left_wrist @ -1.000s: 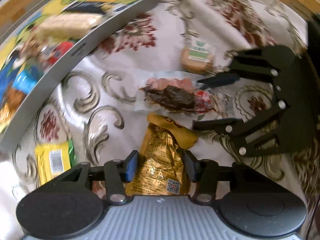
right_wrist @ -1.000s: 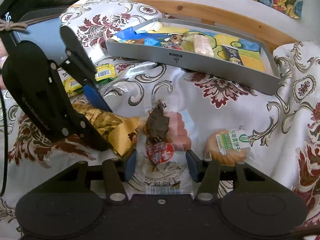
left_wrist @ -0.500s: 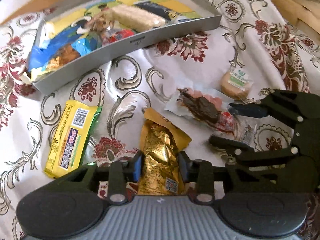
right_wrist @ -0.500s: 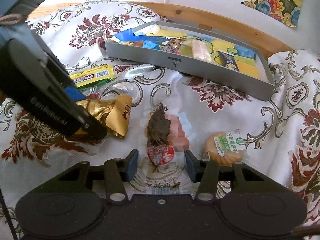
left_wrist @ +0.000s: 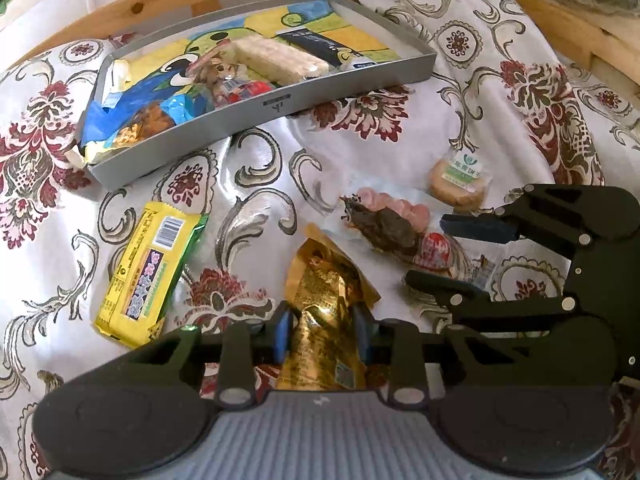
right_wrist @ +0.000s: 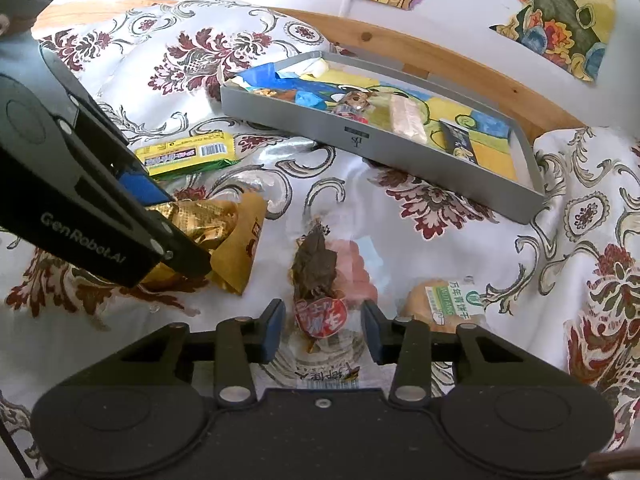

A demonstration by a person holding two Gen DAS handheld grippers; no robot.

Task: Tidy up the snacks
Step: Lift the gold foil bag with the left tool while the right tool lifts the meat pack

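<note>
The left gripper [left_wrist: 323, 334] now has its fingers closed onto the gold foil snack packet [left_wrist: 325, 316], which a second ago lay loose between wider-set fingers; over that interval the left wrist view has also opened out to take in the whole grey tray [left_wrist: 256, 114], consistent with the packet being raised off the floral cloth [left_wrist: 400, 152]. The right gripper [right_wrist: 323, 330] stands open, its fingers to either side of the clear-wrapped dried meat snack [right_wrist: 316, 276] without pressing it; that packet rests on the cloth, unchanged. Outstanding on the cloth: the yellow bar packet [left_wrist: 150, 272] and the round biscuit packet [left_wrist: 460, 182], both well short of the tray. The tray already holds several wrapped items. Judgement: the foil packet is secured and ready for carrying to the tray; the right-side grasp is not yet made.
</note>
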